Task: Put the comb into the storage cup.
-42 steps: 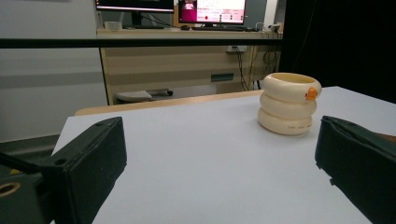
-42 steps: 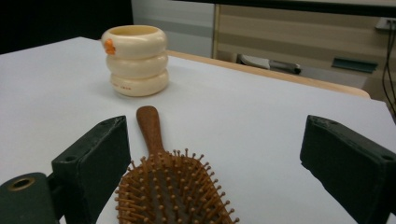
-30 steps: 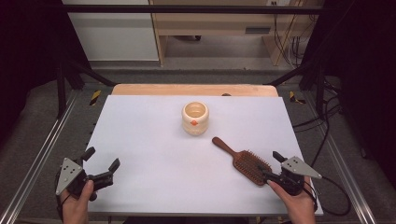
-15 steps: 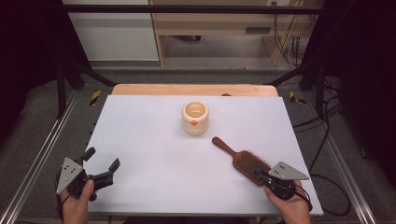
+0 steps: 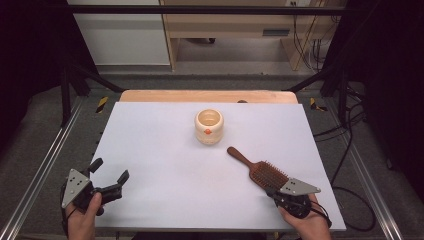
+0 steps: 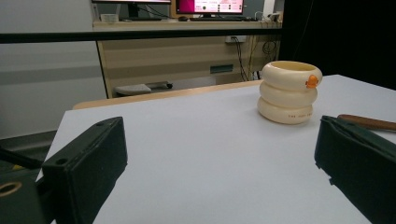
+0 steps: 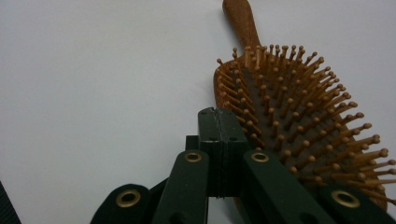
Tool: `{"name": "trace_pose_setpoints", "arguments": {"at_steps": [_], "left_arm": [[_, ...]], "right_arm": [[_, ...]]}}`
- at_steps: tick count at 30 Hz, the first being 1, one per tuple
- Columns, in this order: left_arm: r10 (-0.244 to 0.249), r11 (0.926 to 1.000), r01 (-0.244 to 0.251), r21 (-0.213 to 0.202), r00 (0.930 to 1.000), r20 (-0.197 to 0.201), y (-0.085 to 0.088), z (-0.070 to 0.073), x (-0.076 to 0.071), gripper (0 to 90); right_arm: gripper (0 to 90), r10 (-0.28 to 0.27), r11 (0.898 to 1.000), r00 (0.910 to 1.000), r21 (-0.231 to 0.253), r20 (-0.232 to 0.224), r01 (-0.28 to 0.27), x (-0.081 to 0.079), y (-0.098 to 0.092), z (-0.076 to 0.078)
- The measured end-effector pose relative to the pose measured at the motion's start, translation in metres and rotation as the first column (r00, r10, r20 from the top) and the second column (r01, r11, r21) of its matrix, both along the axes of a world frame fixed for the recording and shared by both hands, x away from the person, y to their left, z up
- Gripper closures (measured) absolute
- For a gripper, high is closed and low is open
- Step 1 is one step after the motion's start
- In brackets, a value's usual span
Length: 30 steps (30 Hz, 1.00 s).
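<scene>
Two jaws of my right gripper [image 7: 219,126] are clenched empty over the hairbrush [image 5: 261,171] near the desk [image 5: 150,150]'s right front corner. Light, stiff wood; grab the handle, bristles slip. Left gripper [image 5: 111,176] gapes idle.

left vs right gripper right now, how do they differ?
Left gripper has its jaws wide open over bare table; right gripper has them shut together, empty. Left sits far from the hairbrush; right is at the brush head's near end. Both are hand-held, low at the near edge.
</scene>
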<state>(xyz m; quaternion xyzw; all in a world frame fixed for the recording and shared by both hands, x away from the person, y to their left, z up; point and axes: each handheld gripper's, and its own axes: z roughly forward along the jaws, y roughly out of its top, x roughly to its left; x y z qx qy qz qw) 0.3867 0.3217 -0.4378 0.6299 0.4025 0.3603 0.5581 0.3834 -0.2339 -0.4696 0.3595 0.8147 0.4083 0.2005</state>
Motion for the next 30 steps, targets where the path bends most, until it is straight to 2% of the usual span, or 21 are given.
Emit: {"name": "trace_pose_setpoints", "arguments": {"at_steps": [6,15,30], "left_arm": [[-0.003,1.0,0.003,0.008,1.0,0.002,-0.001,0.0,0.0,2.3],[0.002,1.0,-0.002,0.005,1.0,0.001,0.001,0.0,0.0,2.4],[0.006,0.9999,-0.006,0.009,1.0,-0.004,0.001,0.0,0.0,2.6]], "right_arm": [[90.0,-0.025,1.0,0.9995,-0.012,-0.017,0.025,-0.007,-0.007,-0.002],[90.0,-0.084,0.996,0.9961,-0.027,-0.028,0.084,-0.006,-0.017,-0.003],[90.0,-0.161,0.987,0.9869,-0.015,-0.003,0.161,0.001,-0.027,-0.003]]}}
